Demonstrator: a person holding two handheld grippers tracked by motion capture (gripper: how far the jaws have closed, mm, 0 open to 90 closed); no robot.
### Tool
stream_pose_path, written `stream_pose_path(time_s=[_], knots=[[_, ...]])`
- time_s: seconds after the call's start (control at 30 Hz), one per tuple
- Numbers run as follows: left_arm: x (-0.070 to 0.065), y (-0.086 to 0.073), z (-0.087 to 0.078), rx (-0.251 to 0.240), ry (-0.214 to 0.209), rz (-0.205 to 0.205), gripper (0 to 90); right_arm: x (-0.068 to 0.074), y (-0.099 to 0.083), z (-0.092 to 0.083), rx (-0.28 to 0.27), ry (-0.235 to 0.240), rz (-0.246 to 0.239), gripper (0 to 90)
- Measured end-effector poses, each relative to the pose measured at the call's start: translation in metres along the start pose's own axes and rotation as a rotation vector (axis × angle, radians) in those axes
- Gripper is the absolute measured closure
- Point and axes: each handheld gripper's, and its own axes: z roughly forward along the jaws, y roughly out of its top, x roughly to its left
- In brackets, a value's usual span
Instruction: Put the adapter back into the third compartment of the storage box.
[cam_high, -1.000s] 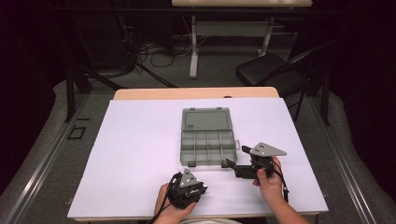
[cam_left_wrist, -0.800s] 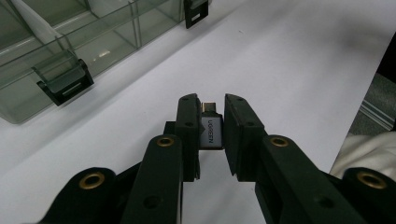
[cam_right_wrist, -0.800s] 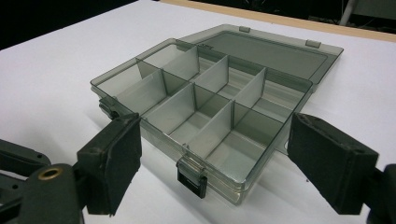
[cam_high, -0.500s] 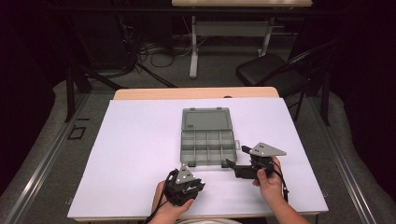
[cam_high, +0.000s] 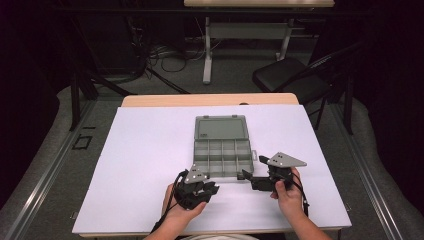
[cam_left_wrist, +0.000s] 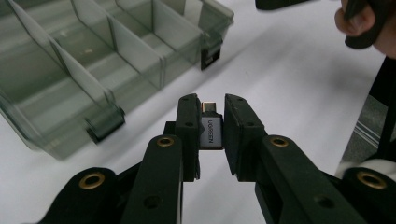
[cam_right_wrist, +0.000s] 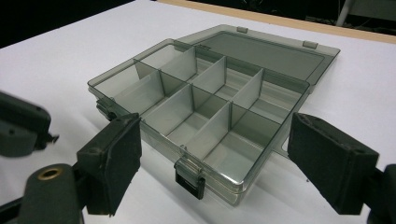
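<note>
Left jaws, adapter (cam_left_wrist: 211, 132) clamped, now higher.

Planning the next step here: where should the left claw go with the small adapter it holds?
Probably forward over the open organizer box: the left claw grips the adapter just short of its empty compartments, lid already open.

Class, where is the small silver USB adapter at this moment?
In the left gripper view, the adapter sits clamped in the left hand-held gripper, above the white table just off the organiser box's near edge.
</note>
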Motion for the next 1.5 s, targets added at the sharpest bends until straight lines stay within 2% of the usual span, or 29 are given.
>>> stream_pose_path(time_s=[0.47, 0.6, 0.73, 0.97, 1.13, 1.3, 1.5], knots=[[0.029, 0.057, -0.005, 0.028, 0.013, -0.013, 76.9, -0.001, -0.001, 0.001, 0.006, 0.002, 0.010, 17.5], [0.031, 0.064, -0.003, 0.026, 0.014, -0.009, 76.9, -0.001, -0.001, 0.002, 0.001, 0.002, 0.009, 17.4], [0.033, 0.072, 0.002, 0.027, -0.003, -0.021, 76.9, -0.001, -0.001, 0.003, 0.004, 0.003, 0.004, 17.4], [0.036, 0.092, 0.011, 0.047, -0.012, -0.018, 76.9, -0.001, -0.001, 0.001, 0.006, 0.001, 0.010, 17.4], [0.038, 0.106, 0.017, 0.056, 0.002, -0.007, 76.9, -0.001, -0.001, 0.001, 0.002, -0.001, 0.005, 17.4], [0.041, 0.115, 0.025, 0.077, 0.019, 0.001, 76.9, -0.004, 0.000, 0.000, -0.004, -0.007, 0.008, 17.4], [0.045, 0.121, 0.035, 0.091, 0.037, -0.008, 76.9, -0.004, -0.001, 0.001, -0.004, -0.007, 0.009, 17.4]])
